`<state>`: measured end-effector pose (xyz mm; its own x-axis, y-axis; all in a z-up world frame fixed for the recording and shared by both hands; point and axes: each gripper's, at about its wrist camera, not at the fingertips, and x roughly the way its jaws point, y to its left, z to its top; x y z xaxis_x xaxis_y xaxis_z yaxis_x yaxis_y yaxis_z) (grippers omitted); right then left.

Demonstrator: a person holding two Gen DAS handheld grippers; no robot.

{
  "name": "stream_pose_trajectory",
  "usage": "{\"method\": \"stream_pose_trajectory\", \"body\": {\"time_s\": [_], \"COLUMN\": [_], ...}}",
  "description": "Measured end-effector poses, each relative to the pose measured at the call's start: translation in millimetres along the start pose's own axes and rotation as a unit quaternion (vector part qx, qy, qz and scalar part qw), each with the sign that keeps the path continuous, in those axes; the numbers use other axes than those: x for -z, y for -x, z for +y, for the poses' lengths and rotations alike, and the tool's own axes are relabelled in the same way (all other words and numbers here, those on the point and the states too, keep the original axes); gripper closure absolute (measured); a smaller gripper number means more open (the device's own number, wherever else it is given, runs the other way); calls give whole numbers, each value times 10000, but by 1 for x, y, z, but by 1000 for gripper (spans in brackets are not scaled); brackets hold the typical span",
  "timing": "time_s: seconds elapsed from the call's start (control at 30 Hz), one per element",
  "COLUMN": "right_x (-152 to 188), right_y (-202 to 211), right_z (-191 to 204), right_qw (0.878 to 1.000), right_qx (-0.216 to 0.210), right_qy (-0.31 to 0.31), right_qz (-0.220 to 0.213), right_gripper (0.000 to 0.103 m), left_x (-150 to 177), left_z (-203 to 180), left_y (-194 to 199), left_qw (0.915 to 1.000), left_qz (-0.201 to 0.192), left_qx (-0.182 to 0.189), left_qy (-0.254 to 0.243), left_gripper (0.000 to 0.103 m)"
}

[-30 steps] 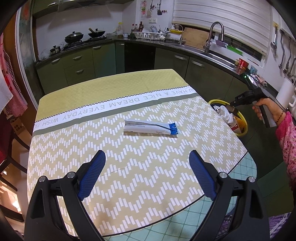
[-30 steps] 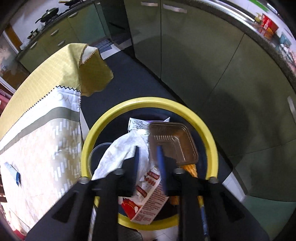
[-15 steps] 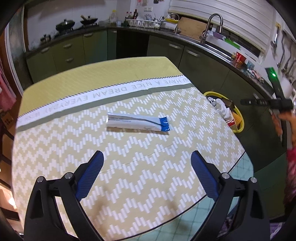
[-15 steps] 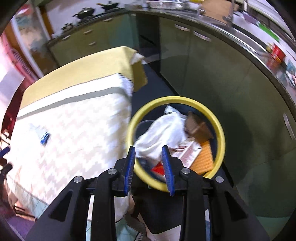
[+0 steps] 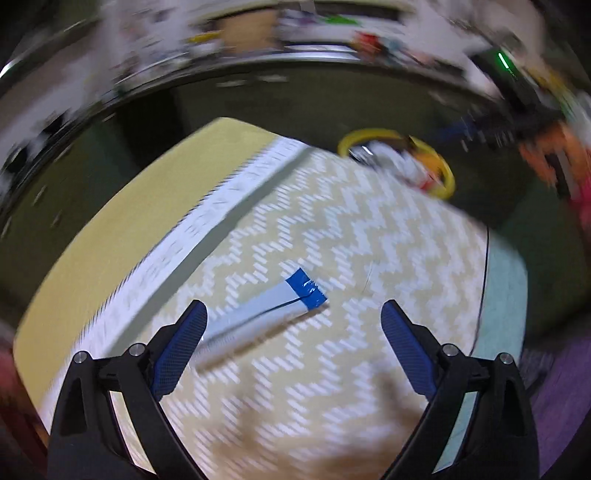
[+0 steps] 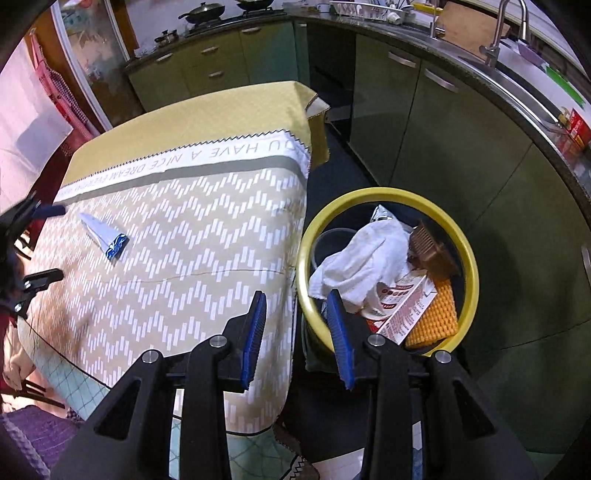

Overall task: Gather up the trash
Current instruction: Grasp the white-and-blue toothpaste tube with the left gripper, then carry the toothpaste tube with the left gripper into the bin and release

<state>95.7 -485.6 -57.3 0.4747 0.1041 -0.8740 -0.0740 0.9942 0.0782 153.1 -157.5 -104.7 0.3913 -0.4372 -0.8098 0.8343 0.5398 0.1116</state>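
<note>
Both grippers moved: left gripper (image 5: 291, 314), spread wide, nears the wrapper (image 5: 266, 314); right gripper (image 6: 297, 314), opening, empty; tablecloth (image 6: 207, 229) reads "HAVE A NICE DREAM".

left wrist cam blurry, tilted down close over the table (image 5: 351, 229), right wrist cam higher, by the table edge above the bin (image 6: 373, 194), both catch table, wrapper (image 5: 258, 314), bin

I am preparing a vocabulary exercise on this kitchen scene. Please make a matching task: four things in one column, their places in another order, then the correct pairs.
Things:
1. blue-tipped wrapper
2. white cloth
3. yellow bin
4. frying pan

Places:
A. on the stove
B. on the floor beside the table
C. on the tablecloth
D. inside the bin

Pairs: 1-C, 2-D, 3-B, 4-A
</note>
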Motion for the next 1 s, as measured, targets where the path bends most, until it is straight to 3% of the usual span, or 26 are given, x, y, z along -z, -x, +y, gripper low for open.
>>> {"method": "stream_pose_trajectory", "body": {"time_s": [0.13, 0.33, 0.5, 0.63, 0.77, 1.0], "right_x": [2, 6, 15, 18, 18, 21], "right_y": [-4, -2, 3, 4, 4, 6], "right_z": [5, 8, 8, 9, 13, 22], "right_qw": [10000, 9999, 9999, 9999, 9999, 9997], "right_qx": [21, 60, 46, 20, -64, -216], "right_qy": [15, -14, -97, -102, -51, 46], "right_qz": [52, 93, 103, 135, 124, 50], "right_gripper": [69, 66, 66, 64, 64, 64], "left_x": [-1, -3, -2, -2, 2, 16], "left_z": [12, 30, 31, 31, 32, 18], "left_y": [-28, -47, -61, -64, -61, -42], "left_qw": [9955, 9913, 9860, 9848, 9865, 9934], "left_qz": [540, 709, 944, 994, 998, 990], "left_qx": [363, 635, 852, 941, 1008, 494], "left_qy": [-686, -908, -1074, -1066, -822, -307], "left_gripper": [25, 27, 41, 45, 55, 77]}}
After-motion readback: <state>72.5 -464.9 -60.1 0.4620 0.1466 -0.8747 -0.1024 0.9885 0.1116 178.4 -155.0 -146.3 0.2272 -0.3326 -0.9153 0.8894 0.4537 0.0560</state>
